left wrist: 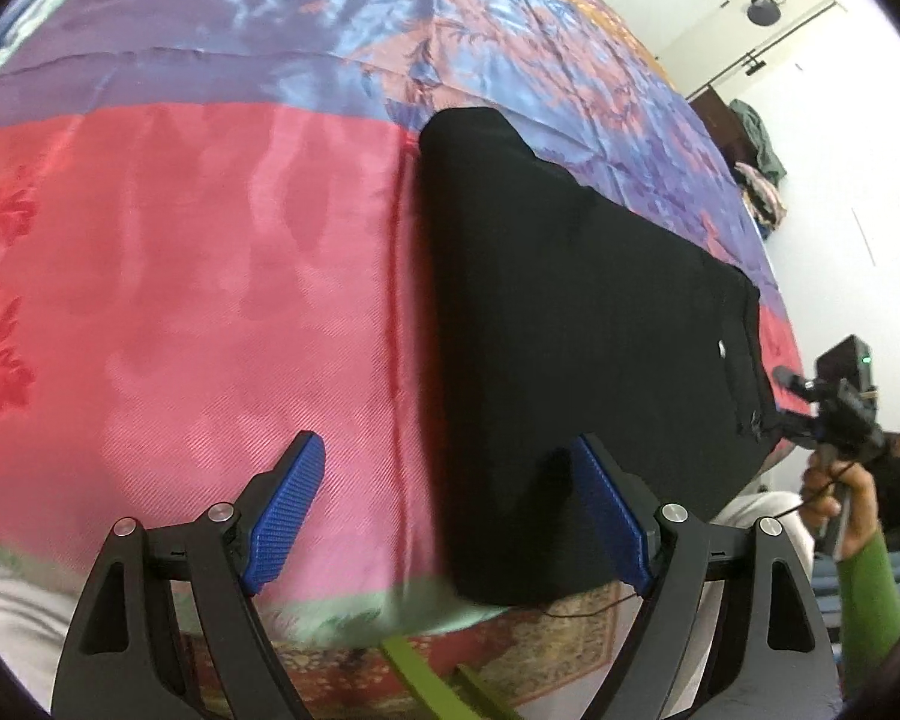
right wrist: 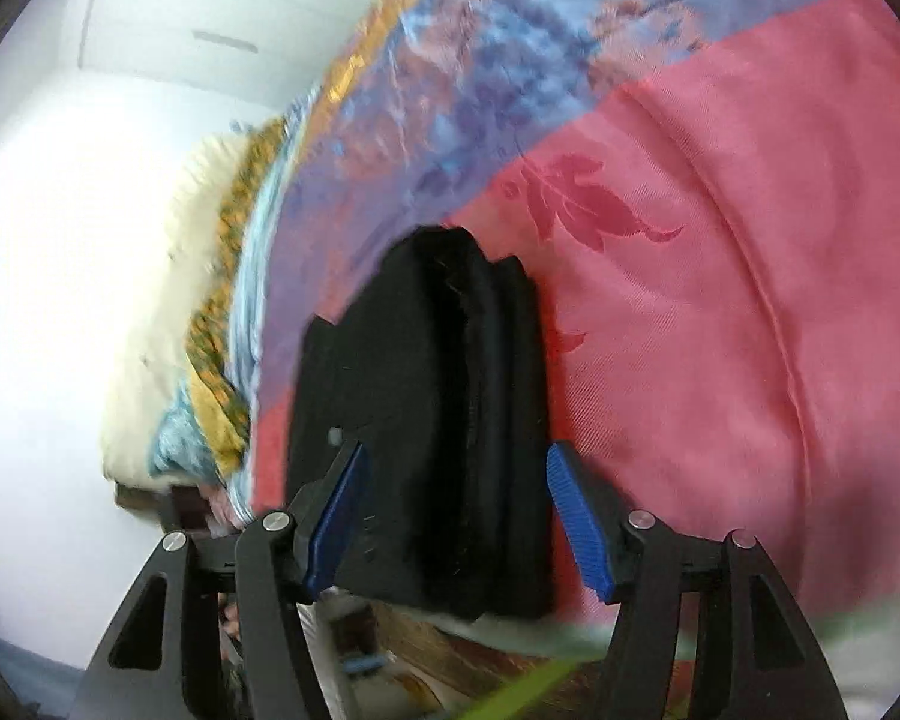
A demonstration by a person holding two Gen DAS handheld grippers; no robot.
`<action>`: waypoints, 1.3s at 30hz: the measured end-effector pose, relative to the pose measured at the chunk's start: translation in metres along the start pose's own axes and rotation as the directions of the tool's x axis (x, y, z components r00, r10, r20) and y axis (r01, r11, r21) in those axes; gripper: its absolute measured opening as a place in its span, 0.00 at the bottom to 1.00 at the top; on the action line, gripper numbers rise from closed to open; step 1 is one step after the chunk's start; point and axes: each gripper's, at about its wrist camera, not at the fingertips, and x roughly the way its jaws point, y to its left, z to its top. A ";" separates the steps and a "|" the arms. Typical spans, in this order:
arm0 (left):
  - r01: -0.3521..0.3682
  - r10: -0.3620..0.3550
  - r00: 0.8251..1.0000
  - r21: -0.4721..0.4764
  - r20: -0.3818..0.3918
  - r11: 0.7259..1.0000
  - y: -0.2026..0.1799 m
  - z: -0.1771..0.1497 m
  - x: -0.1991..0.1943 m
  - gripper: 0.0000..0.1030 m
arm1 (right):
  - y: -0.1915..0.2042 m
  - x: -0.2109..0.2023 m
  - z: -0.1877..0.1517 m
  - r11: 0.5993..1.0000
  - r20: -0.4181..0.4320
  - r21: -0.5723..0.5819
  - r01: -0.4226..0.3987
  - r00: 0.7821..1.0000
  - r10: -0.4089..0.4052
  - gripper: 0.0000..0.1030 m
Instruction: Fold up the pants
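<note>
Black pants lie folded lengthwise on a pink and purple bedspread, their near end at the bed's front edge. My left gripper hovers open over that near end, its right finger above the black cloth and its left finger above the pink cover. In the right wrist view the pants show stacked layers. My right gripper is open above this end, a pad on each side and neither pressing. The left wrist view shows the right gripper at the pants' far right end, held by a hand in a green sleeve.
The bed's front edge has a pale green hem, with a patterned rug on the floor below. A pile of clothes sits by the white wall. A cream blanket and orange-blue bedding are bunched at the bed's left side.
</note>
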 end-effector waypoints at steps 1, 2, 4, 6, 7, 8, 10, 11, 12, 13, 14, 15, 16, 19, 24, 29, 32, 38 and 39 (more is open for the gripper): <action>0.015 -0.015 1.000 0.000 -0.013 1.000 -0.001 0.004 0.004 0.83 | -0.002 0.006 0.004 1.000 -0.019 0.007 0.004 1.000 -0.004 0.60; 0.036 -0.036 0.999 0.001 -0.030 0.999 -0.003 0.009 0.011 0.83 | -0.004 0.011 0.006 1.000 -0.034 0.009 0.007 0.999 -0.006 0.60; 0.060 -0.060 0.997 0.006 -0.050 0.998 -0.006 0.018 0.019 0.83 | -0.005 0.018 0.010 1.000 -0.053 0.010 0.006 0.999 -0.006 0.61; 0.080 -0.080 0.995 0.010 -0.063 0.997 -0.007 0.023 0.025 0.83 | -0.006 0.023 0.012 1.000 -0.077 0.016 -0.017 0.997 0.018 0.67; 0.097 -0.096 0.993 0.006 -0.069 0.995 -0.007 0.027 0.030 0.83 | -0.005 0.026 0.013 0.999 -0.090 0.022 -0.035 0.995 0.037 0.68; 0.112 -0.112 0.991 -0.001 -0.073 0.994 -0.007 0.030 0.032 0.83 | -0.006 0.029 0.015 0.999 -0.101 0.026 -0.047 0.994 0.050 0.71; 0.146 -0.148 0.986 -0.025 -0.082 0.989 -0.005 0.035 0.038 0.83 | -0.007 0.035 0.018 0.996 -0.129 0.035 -0.081 0.988 0.085 0.73; 0.164 -0.166 0.982 -0.036 -0.085 0.986 -0.005 0.037 0.041 0.84 | -0.009 0.036 0.020 0.995 -0.141 0.039 -0.087 0.986 0.092 0.75; 0.180 -0.183 0.979 -0.042 -0.089 0.983 -0.006 0.039 0.044 0.84 | -0.008 0.041 0.022 0.996 -0.155 0.037 -0.087 0.984 0.092 0.75; 0.189 -0.193 0.977 -0.045 -0.090 0.981 -0.007 0.041 0.046 0.84 | -0.007 0.045 0.024 0.996 -0.167 0.029 -0.083 0.982 0.086 0.75; 0.211 -0.215 0.972 -0.052 -0.091 0.976 -0.009 0.042 0.049 0.84 | -0.004 0.049 0.024 0.997 -0.176 0.020 -0.080 0.981 0.083 0.75; 0.231 -0.235 0.968 -0.060 -0.091 0.971 -0.009 0.042 0.049 0.84 | 0.001 0.053 0.025 0.998 -0.190 0.000 -0.070 0.979 0.069 0.76; 0.244 -0.249 0.964 -0.067 -0.091 0.967 -0.009 0.043 0.049 0.83 | 0.005 0.057 0.026 0.999 -0.201 -0.026 -0.048 0.979 0.042 0.76; 0.234 -0.239 0.968 -0.061 -0.079 0.970 -0.011 0.041 0.047 0.69 | 0.021 0.064 0.025 0.993 -0.212 -0.120 0.022 0.976 -0.047 0.72; 0.216 -0.217 0.975 -0.020 -0.056 0.976 -0.013 0.040 0.035 0.23 | 0.036 0.058 0.020 0.973 -0.183 -0.226 0.052 0.978 -0.095 0.45; 0.202 -0.202 0.979 0.044 0.004 0.978 -0.035 0.045 0.009 0.20 | 0.074 0.055 0.016 0.937 -0.138 -0.341 0.080 0.981 -0.134 0.33; 0.212 -0.216 0.975 0.080 0.044 0.974 -0.043 0.060 -0.012 0.20 | 0.098 0.048 0.021 0.926 -0.116 -0.374 0.052 0.988 -0.102 0.31; 0.177 -0.197 0.965 0.123 0.171 0.976 -0.049 0.133 -0.046 0.20 | 0.151 0.048 0.074 0.893 -0.024 -0.450 0.028 0.999 -0.043 0.31; 0.170 -0.192 0.964 0.126 0.186 0.977 -0.050 0.142 -0.048 0.20 | 0.157 0.050 0.084 0.890 -0.008 -0.454 0.026 0.999 -0.033 0.31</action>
